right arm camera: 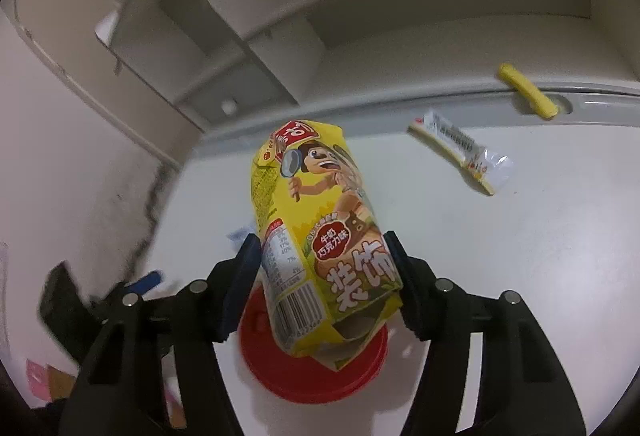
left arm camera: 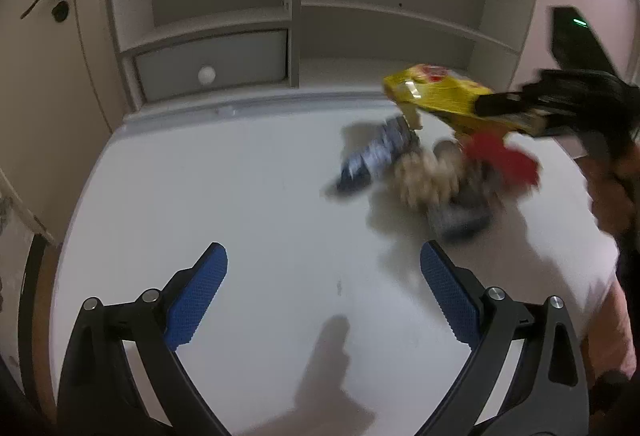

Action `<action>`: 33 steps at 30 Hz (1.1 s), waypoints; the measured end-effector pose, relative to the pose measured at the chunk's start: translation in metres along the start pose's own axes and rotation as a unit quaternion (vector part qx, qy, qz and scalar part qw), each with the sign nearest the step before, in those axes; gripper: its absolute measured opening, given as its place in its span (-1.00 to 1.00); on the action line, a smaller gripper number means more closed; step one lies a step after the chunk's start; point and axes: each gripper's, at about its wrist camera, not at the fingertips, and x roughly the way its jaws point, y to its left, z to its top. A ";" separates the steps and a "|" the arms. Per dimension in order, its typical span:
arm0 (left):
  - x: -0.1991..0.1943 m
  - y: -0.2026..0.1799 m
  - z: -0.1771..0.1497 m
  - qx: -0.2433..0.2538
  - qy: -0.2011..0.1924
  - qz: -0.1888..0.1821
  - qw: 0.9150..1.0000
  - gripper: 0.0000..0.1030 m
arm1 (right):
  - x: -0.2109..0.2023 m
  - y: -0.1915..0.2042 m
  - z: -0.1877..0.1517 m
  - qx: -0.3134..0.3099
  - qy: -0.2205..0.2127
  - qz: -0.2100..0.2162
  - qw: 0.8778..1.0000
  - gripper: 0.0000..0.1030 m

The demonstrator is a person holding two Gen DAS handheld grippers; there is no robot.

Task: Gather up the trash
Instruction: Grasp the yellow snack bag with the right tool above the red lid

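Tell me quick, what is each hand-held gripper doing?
Left hand-held gripper: open, holding nothing, above the white desk.
Right hand-held gripper: closed on the yellow snack box.

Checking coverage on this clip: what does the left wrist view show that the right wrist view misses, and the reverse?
Left wrist only: the left tongs, open and empty, and a blurred dark blue wrapper on the desk.
Right wrist only: a long clear wrapper and a yellow stick near the desk's back edge.
Both: the right tongs shut on the yellow snack box, and a red lid beneath.
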 end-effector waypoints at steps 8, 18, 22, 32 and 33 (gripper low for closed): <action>0.054 -0.015 0.064 0.030 0.016 -0.028 0.999 0.83 | -0.056 -0.018 -0.007 0.077 -0.040 0.095 0.992 0.20; 0.106 -0.052 0.087 0.088 0.047 -0.035 0.994 0.82 | -0.105 -0.032 -0.038 0.082 -0.073 0.062 0.992 0.21; 0.121 -0.046 0.094 0.072 0.063 -0.040 0.995 0.39 | -0.120 -0.040 -0.055 0.090 -0.083 0.053 0.991 0.21; 0.098 -0.044 0.098 0.040 0.055 -0.008 0.998 -0.39 | -0.202 -0.072 -0.129 0.123 -0.157 -0.023 0.980 0.21; 0.088 -0.050 0.101 0.044 0.041 0.000 0.998 -0.39 | -0.214 -0.078 -0.140 0.129 -0.170 -0.047 0.976 0.21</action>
